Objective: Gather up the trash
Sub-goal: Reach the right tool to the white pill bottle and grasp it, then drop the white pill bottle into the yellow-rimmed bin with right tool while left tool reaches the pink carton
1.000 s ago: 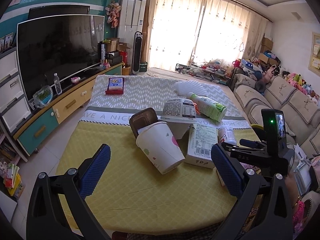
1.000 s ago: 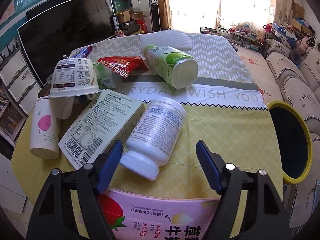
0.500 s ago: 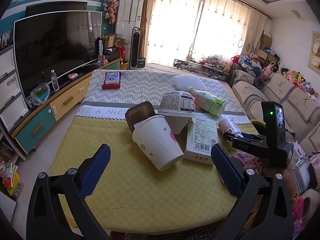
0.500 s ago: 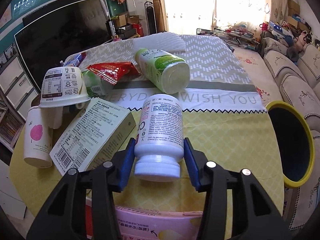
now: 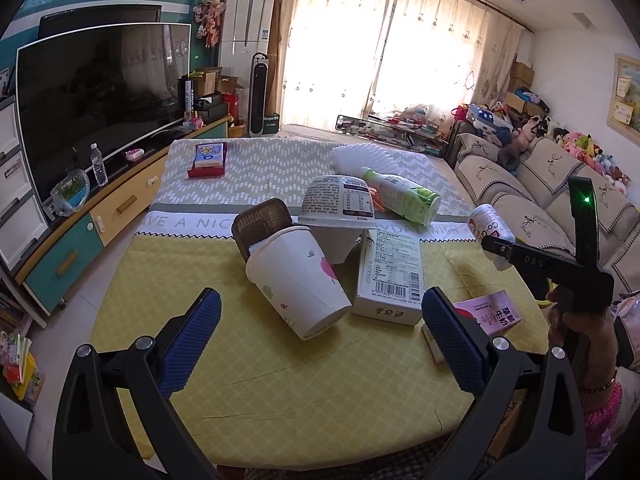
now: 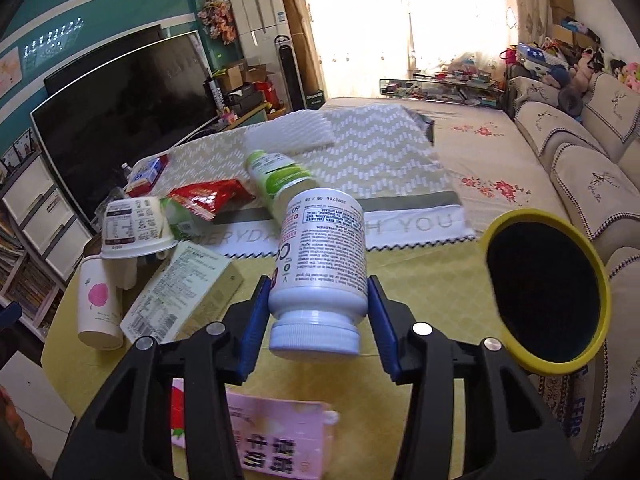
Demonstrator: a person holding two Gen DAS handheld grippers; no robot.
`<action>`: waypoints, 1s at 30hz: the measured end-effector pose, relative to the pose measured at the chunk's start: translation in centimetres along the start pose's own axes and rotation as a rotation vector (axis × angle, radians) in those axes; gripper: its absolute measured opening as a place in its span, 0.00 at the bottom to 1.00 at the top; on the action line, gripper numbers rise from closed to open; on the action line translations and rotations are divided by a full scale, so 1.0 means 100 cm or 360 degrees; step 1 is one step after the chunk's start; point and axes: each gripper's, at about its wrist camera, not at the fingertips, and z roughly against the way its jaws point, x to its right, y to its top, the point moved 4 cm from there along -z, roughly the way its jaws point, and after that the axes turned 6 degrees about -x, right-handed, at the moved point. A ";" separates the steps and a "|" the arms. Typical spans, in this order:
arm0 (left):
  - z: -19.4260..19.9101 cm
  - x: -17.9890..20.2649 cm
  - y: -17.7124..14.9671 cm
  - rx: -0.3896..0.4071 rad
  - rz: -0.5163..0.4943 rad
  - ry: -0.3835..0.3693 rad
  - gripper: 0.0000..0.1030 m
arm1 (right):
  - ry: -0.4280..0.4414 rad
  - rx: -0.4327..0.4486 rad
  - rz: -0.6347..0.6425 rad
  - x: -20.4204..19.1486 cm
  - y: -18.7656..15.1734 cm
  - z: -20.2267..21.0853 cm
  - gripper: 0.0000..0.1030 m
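Your right gripper (image 6: 318, 312) clamps the bottle (image 6: 320, 264) near its cap, lifted off the table just left of the bin (image 6: 546, 296). It's rigid, probably light (smooth plastic, may slip). Your left gripper (image 5: 320, 336) is wide open.

Pink carton (image 6: 256, 436) blurred, partly hidden behind the right hand-held gripper (image 6: 318, 312); bottle (image 5: 490, 226) base hidden by that gripper; bin (image 6: 546, 296) interior dark.
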 end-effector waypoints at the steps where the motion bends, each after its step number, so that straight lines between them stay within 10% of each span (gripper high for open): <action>1: -0.001 0.002 0.000 0.0002 -0.0014 -0.0012 0.96 | -0.0037 0.0012 -0.0036 0.015 0.002 0.003 0.44; 13: -0.032 0.064 0.007 -0.0012 -0.0278 -0.0314 0.96 | -0.0534 -0.0234 -0.0497 0.223 -0.001 -0.056 0.44; 30: -0.090 0.177 -0.022 -0.0266 -0.1097 -0.0647 0.96 | -0.0569 -0.0345 -0.0558 0.264 -0.001 -0.099 0.45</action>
